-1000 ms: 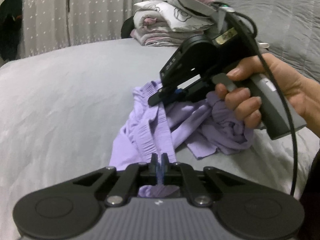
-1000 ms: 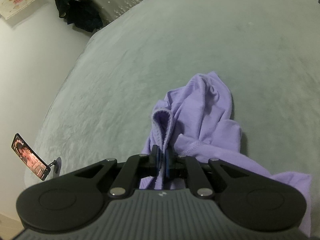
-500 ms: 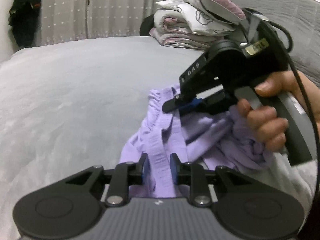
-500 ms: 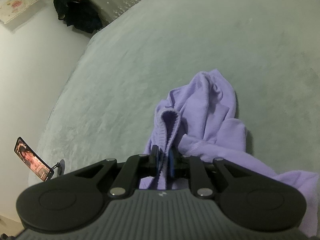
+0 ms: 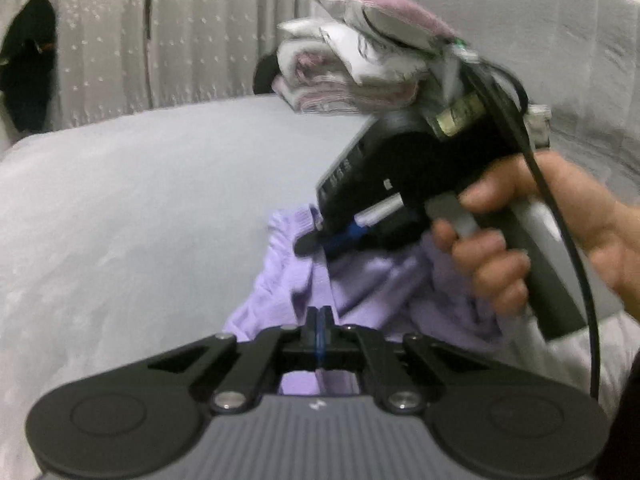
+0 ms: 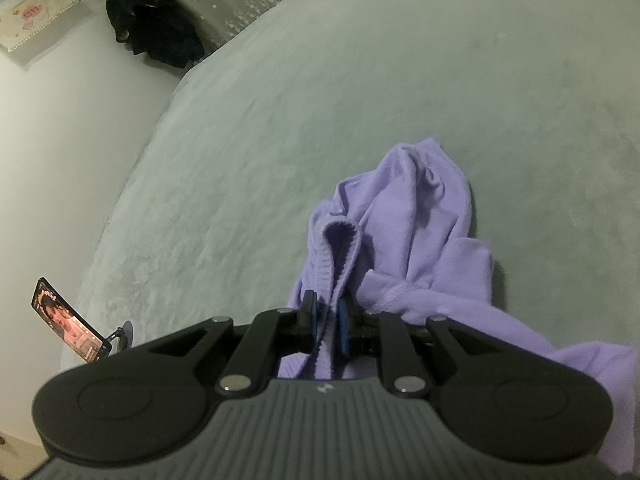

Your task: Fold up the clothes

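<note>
Left wrist view is showing the left gripper [image 5: 319,314] with its two fingers pressed together, the tips sitting against the edge of a lilac garment [image 5: 288,276]; whether any fabric is caught between them cannot be told from this blurred frame. That garment is lying crumpled on a grey bed cover [image 5: 140,200], part of it bunched and rising toward the right gripper [image 5: 310,242], which a hand [image 5: 532,236] is holding by its handle above the cloth. A black cable [image 5: 560,216] is running down past that hand. Behind, a stack of folded bedding [image 5: 360,68] is resting on the bed against a grey headboard [image 5: 560,52], with a pale dotted curtain [image 5: 160,32] beyond. Right wrist view is showing the right gripper [image 6: 329,322] with its fingers closed onto a ribbed band of the lilac garment [image 6: 416,208], the band passing between the pads and looping upward in front of them. The rest of the garment is trailing away across the bed cover [image 6: 360,80], one fold extending to the lower right. At the left, a lit phone [image 6: 70,320] is standing on a small mount beside the bed, and dark clothing [image 6: 152,28] is hanging near the curtain.
</note>
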A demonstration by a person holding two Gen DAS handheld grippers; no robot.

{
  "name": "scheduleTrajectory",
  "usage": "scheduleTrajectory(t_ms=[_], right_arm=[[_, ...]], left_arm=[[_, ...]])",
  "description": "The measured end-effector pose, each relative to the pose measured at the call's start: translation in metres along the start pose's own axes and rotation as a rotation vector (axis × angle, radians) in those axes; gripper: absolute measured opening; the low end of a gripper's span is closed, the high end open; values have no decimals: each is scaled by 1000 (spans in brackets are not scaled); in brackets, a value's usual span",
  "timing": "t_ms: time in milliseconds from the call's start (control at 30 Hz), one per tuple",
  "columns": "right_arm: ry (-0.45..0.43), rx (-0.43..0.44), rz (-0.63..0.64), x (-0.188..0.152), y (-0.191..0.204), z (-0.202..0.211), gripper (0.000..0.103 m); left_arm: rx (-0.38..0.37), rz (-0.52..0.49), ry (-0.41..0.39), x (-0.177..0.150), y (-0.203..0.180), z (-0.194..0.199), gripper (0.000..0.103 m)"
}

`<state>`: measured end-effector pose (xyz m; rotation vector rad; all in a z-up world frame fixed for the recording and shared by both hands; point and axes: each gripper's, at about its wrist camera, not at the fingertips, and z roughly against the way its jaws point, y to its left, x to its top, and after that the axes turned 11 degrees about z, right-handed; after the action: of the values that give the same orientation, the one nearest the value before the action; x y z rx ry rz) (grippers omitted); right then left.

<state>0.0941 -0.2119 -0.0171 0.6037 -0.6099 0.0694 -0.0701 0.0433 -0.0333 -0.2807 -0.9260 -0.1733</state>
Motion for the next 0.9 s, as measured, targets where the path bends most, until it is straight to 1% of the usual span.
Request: scheduleTrajectory(t_ms=[67,100,133,167,200,267,367,400,433,467,500,533,633,700,767,833,867,900], right_arm=[[2,2,0,0,-1,0,19],[3,3,0,0,-1,0,19],[3,5,0,0,-2,0,20],[3,7,0,0,-2,1,21],[2,10,1,0,-2,1,27],[1,15,2,1,-1,1,32],[2,14,12,0,0,2,32],[2,14,12,1,0,2,32],[3,13,11,1,0,3,32],[2,13,10,1,-1,3,32],[2,13,10,1,-1,4,32],[2,12,10,1,-1,4,32],[1,12,10,1,0,4,32],[-3,12,11,2,1,4,32],[-9,11,11,1,1,4,32],[-11,8,8,1,0,3,32],[-11,6,8,0,1,2,32],[-11,2,9,0,1,1,27]], left_arm=[[-3,-17,13,-2,-2,-1,4],[2,-21,14,-3,-3,-2,10],[11,-23,8,-2,-3,-3,19],[21,-26,0,-2,-4,-4,24],[32,-29,-8,-1,-4,-5,29],[54,-36,-18,0,-5,-8,30],[80,-18,-17,2,-4,-16,29],[91,-10,-15,3,-3,-19,26],[100,1,-15,4,-1,-20,21],[106,16,-17,4,1,-21,19],[107,25,-23,5,2,-20,13],[107,32,-32,5,3,-19,4],[82,-2,-72,9,-2,-7,3],[40,-33,-75,9,-7,0,3],[-16,-66,-41,6,-12,0,3],[-63,-112,32,-1,-17,-8,5],[-65,-136,54,-6,-20,-12,8],[-59,-161,55,-11,-23,-14,13]])
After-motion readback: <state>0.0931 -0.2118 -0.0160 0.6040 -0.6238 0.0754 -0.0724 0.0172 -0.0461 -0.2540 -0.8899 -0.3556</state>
